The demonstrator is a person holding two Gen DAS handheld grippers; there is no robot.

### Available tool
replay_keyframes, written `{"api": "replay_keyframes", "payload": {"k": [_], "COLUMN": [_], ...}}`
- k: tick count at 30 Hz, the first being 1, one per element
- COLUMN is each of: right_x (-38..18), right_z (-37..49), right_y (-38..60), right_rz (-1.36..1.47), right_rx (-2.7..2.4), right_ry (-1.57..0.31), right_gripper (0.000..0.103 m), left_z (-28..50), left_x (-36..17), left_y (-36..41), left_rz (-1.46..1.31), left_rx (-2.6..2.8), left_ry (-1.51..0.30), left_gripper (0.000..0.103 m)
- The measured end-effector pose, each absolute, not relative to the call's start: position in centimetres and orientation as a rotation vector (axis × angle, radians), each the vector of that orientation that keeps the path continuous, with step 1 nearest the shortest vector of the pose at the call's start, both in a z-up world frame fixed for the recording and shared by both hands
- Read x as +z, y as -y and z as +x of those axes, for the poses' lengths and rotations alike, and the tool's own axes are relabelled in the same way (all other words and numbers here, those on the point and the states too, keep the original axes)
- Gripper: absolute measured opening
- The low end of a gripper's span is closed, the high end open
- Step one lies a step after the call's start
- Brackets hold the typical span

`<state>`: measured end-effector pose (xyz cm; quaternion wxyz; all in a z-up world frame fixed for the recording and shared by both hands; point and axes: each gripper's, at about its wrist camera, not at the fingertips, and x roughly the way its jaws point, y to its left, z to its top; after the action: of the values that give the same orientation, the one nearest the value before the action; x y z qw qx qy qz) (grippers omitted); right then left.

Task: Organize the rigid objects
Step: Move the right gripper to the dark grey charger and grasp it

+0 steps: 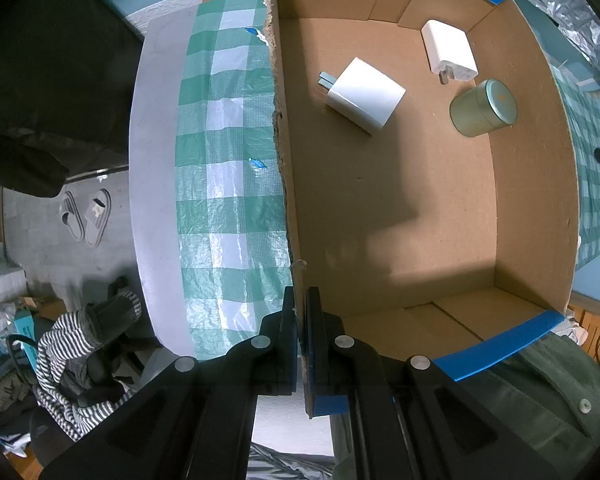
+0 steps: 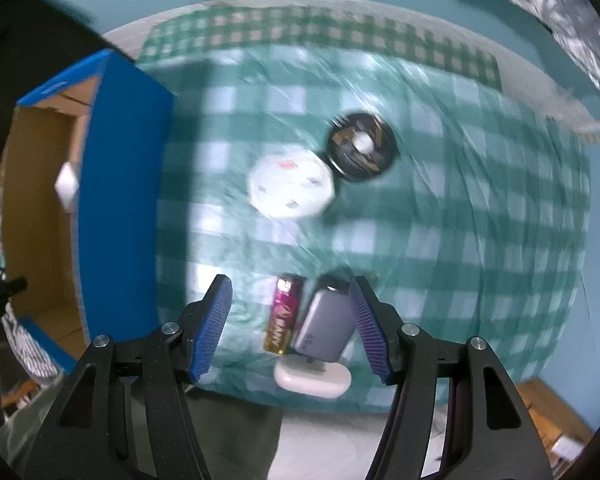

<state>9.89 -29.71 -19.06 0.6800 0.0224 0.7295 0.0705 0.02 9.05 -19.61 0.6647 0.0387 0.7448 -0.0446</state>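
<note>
Left gripper (image 1: 301, 300) pinches the cardboard box (image 1: 284, 160) wall; right gripper (image 2: 290, 292) hangs spread over a battery (image 2: 283, 314) and grey charger (image 2: 324, 326).

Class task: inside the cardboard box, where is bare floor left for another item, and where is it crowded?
Free: the cardboard box floor from the left gripper up to the larger charger. Crowded: the far end, where that charger, the smaller charger and the green tin lie.

Two white chargers (image 1: 365, 95), green tin (image 1: 483, 108) in box (image 1: 532, 184).
</note>
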Motion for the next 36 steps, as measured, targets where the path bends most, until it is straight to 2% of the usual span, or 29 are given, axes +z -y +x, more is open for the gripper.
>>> {"api": "replay_keyframes", "payload": {"k": [15, 19, 23, 29, 36], "right_x": [-26.1, -26.8, -27.2, -27.1, -27.8], "right_z": [7.1, 6.6, 6.4, 6.6, 6.1], "right_y": [33.4, 33.5, 33.7, 32.2, 31.9], "right_rz": [0.220, 0.217, 0.199, 0.010, 0.009], "right_rx": [0.068, 0.070, 0.085, 0.129, 0.113], "right_ry": [-1.724, -1.717, -1.722, -1.685, -1.702], "right_gripper": [0.061, 0.048, 0.045, 0.042, 0.040], "left_z": [0.0, -0.2, -0.1, -0.1, -0.1], "left_x": [-19.6, -19.6, -19.7, -19.7, -19.7], "left_y": [-9.0, -9.1, -9.0, -9.1, -9.1], "left_rz": [0.084, 0.082, 0.083, 0.085, 0.081], "left_rx": [-0.097, -0.095, -0.095, -0.096, -0.097], "left_ry": [-1.685, -1.686, -1.689, -1.689, -1.689], "left_gripper": [0.003, 0.003, 0.003, 0.003, 0.003]}}
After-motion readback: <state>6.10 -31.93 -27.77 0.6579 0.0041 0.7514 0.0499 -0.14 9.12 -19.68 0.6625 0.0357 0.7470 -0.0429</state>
